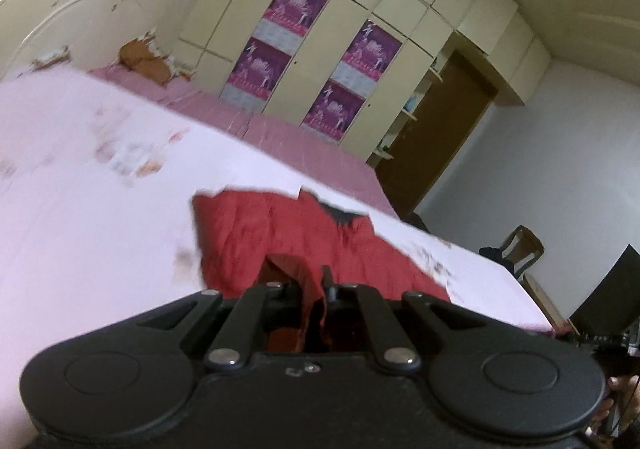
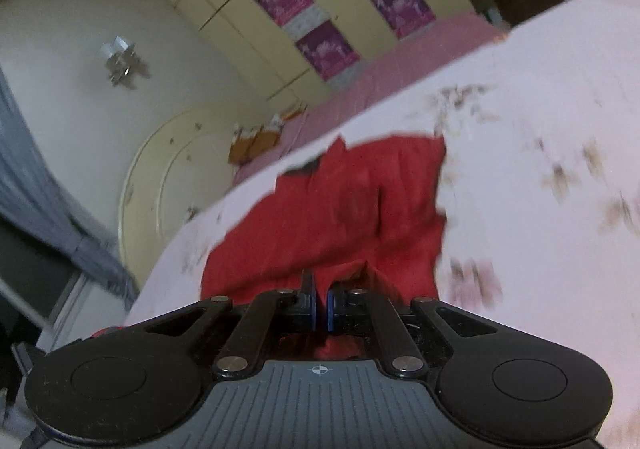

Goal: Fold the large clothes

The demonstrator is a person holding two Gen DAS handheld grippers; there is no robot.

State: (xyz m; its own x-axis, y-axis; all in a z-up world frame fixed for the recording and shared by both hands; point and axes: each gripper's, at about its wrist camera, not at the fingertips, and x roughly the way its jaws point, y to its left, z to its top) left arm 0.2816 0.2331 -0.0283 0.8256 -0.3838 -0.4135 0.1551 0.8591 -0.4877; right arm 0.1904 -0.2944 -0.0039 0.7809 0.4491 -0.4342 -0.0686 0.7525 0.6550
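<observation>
A red garment (image 1: 288, 237) lies on a pale pink bed sheet (image 1: 92, 209) with a faint flower print. Its dark collar points away from me. My left gripper (image 1: 314, 295) is shut on a fold of the garment's near edge. The same red garment shows in the right wrist view (image 2: 360, 201) on the sheet (image 2: 540, 241). My right gripper (image 2: 320, 305) is shut on the garment's near edge, with red cloth bunched between and behind the blue pads. Both views are tilted and blurred.
A cream headboard (image 1: 72, 13) and brown pillows (image 1: 144, 61) stand at the bed's head. A cream wardrobe with purple posters (image 1: 296, 5) is behind the bed. A brown door (image 1: 444, 129), a wooden chair (image 1: 520, 245) and a dark screen (image 1: 612, 289) are to the right.
</observation>
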